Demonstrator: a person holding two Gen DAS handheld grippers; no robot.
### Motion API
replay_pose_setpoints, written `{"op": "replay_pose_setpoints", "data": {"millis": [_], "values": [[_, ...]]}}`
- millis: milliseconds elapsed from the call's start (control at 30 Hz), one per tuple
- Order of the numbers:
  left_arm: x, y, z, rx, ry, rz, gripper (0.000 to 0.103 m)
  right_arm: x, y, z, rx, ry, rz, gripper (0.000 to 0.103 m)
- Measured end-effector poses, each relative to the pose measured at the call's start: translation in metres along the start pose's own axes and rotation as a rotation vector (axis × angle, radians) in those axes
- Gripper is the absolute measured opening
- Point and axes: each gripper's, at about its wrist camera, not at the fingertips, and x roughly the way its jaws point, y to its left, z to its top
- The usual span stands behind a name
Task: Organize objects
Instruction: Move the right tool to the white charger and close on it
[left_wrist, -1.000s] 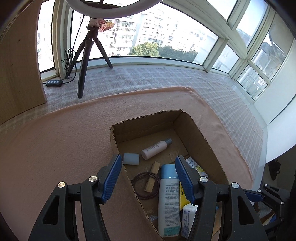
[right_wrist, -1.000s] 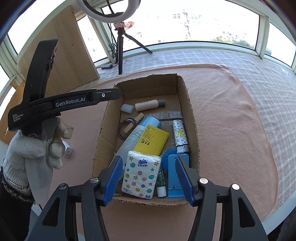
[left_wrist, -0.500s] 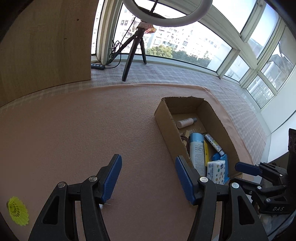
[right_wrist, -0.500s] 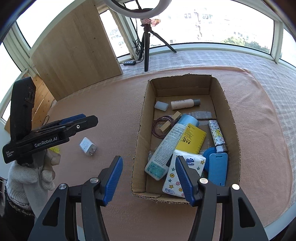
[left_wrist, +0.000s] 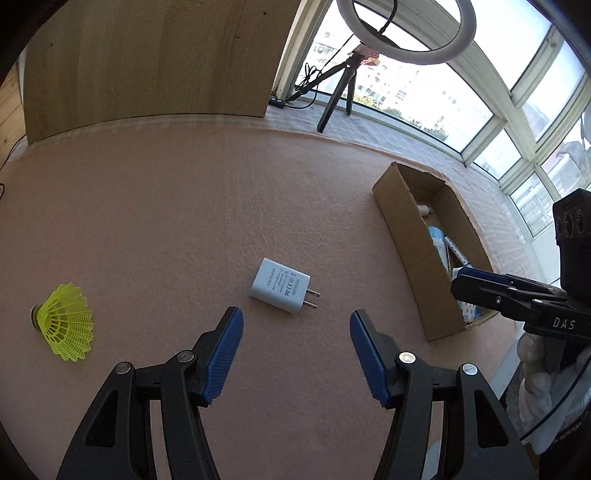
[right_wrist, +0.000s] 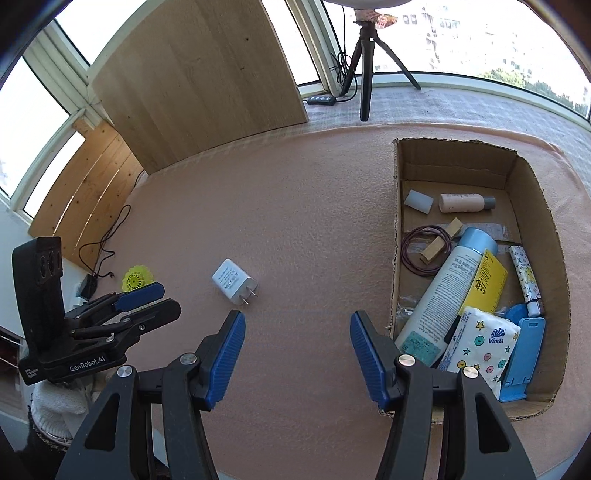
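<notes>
left wrist view: left gripper (left_wrist: 295, 319) points down at the table (left_wrist: 184, 206), which is covered in pink felt. fingers (left_wrist: 229, 339) stand apart at a medium gap, nothing between the blue pads, nothing touched. white charger (left_wrist: 279, 284) lies flat on the felt just ahead of the gap, slightly nearer the left finger, prongs pointing toward the right. yellow shuttlecock (left_wrist: 66, 326) lies on its side far left, well apart from the charger. cardboard box (left_wrist: 421, 258) sits to the right, open top, a few items partly visible inside. right gripper (left_wrist: 476, 284) comes in from the right edge, tips over the near end of the box, held by a hand in a white glove (left_wrist: 539, 384). wooden board (left_wrist: 147, 55) stands behind the table, ring light tripod (left_wrist: 340, 92) at the window.

right wrist view: right gripper (right_wrist: 297, 332) also angled down, fingers (right_wrist: 365, 347) part open at a medium gap, empty, touching nothing. right finger sits just beside the box's left wall (right_wrist: 394, 258), over the felt, outside the box. box holds a white lotion tube (right_wrist: 441, 291), yellow card (right_wrist: 487, 280), vinda tissue pack (right_wrist: 480, 343), blue stand (right_wrist: 521, 354), patterned lighter (right_wrist: 524, 280), small pink bottle (right_wrist: 463, 203), translucent cap (right_wrist: 418, 201), coiled cord (right_wrist: 424, 251) with a wood clip (right_wrist: 439, 245). charger (right_wrist: 233, 282) lies on the felt left of the box, ahead of the left finger. left gripper (right_wrist: 147, 299) is at the left edge, its fingers parted and empty, the shuttlecock (right_wrist: 135, 278) just behind its tips.
</notes>
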Motion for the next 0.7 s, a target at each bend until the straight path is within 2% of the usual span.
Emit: {"op": "replay_pose_setpoints", "data": {"millis": [233, 600, 667, 700], "values": [[0.01, 0.017, -0.018, -0.041, 0.028, -0.024, 0.063, 0.039, 0.023, 0.015, -0.044, 0.067, 0.04, 0.055], [0.043, 0.015, -0.016, -0.07, 0.074, -0.075, 0.063, 0.1, 0.041, 0.036, -0.037, 0.184, 0.109, 0.055], [0.048, 0.016, -0.013, -0.083, 0.078, -0.088, 0.062, 0.109, 0.041, 0.039, -0.024, 0.197, 0.116, 0.051], [0.051, 0.017, -0.012, -0.085, 0.08, -0.091, 0.061, 0.113, 0.041, 0.042, -0.017, 0.207, 0.125, 0.045]]}}
